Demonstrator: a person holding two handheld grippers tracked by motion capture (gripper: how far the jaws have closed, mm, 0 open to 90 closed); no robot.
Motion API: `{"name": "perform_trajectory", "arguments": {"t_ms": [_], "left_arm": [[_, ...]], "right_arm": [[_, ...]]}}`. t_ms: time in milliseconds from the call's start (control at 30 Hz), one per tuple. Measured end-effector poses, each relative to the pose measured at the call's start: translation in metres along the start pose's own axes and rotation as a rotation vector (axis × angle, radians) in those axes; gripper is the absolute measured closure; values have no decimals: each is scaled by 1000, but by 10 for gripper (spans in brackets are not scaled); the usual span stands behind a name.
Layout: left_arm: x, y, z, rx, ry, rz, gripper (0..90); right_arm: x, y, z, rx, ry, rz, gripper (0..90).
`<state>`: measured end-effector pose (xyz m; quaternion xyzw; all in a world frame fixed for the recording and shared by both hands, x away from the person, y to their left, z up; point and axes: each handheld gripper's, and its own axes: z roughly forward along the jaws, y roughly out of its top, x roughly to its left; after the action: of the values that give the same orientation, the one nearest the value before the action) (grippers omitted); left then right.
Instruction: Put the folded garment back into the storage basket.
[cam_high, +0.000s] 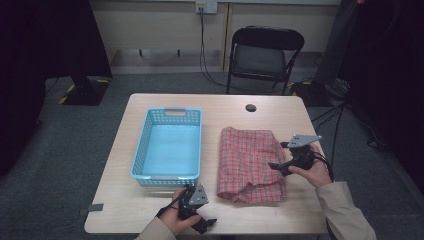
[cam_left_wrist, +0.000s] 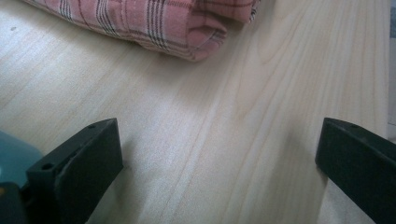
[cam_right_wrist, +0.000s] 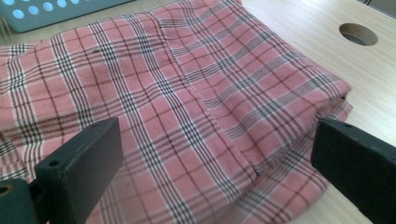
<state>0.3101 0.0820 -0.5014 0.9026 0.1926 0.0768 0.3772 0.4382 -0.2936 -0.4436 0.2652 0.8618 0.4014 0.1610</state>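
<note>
Cloth (cam_right_wrist: 187, 107) under right claw (cam_right_wrist: 212, 158), jaws apart

High view: fixed above my side, facing forward and down, far enough to take in the whole worktop (cam_high: 260, 107) and a chair (cam_high: 265, 52) behind it. Left gripper view: I look low along wide-set jaws, close over bare wood, the cloth (cam_left_wrist: 154, 23) edge ahead. Right gripper view: close over the cloth (cam_right_wrist: 187, 107), basket (cam_right_wrist: 56, 11) beyond. All three share the cloth (cam_high: 250, 162).
</note>
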Motion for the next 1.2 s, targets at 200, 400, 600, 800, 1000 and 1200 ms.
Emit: {"name": "perform_trajectory", "arguments": {"t_ms": [200,400,600,800,1000,1200], "left_arm": [[0,0,0,-2,1,-4,0],[0,1,1,-1,3,-7,0],[1,1,1,2,4,-7,0],[2,2,2,2,6,-4,0],[2,2,2,1,6,-4,0],[2,2,2,2,7,-4,0]], "right_arm": [[2,6,9,1,17,-16,15],[3,11,17,8,32,-27,16],[3,13,27,19,47,-38,17],[3,17,37,22,66,-45,15],[4,18,48,42,77,-54,14],[5,17,56,55,82,-56,14]]}}
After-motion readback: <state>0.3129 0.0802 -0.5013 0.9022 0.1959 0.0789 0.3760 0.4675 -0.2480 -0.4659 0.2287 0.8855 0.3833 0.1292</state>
